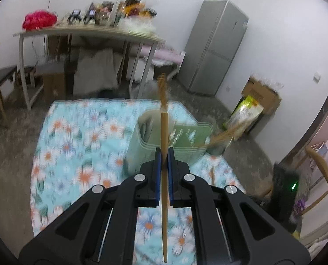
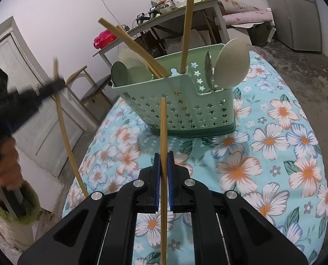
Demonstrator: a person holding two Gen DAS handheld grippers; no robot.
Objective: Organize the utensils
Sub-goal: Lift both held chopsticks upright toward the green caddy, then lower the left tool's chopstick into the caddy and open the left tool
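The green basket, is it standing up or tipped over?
Standing up. The green basket sits flat on the flowery cloth, its open top facing up, with chopsticks and spoons poking out.

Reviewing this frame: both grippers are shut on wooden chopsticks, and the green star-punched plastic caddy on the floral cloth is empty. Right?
Not quite. The green star-punched plastic caddy is not empty: the right wrist view shows wooden chopsticks and pale spoons standing in it. The rest holds: left gripper and right gripper each clamp a chopstick.

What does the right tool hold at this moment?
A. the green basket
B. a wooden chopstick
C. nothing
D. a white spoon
B: the right tool is shut on a wooden chopstick, in front of the green basket on the flowered cloth.
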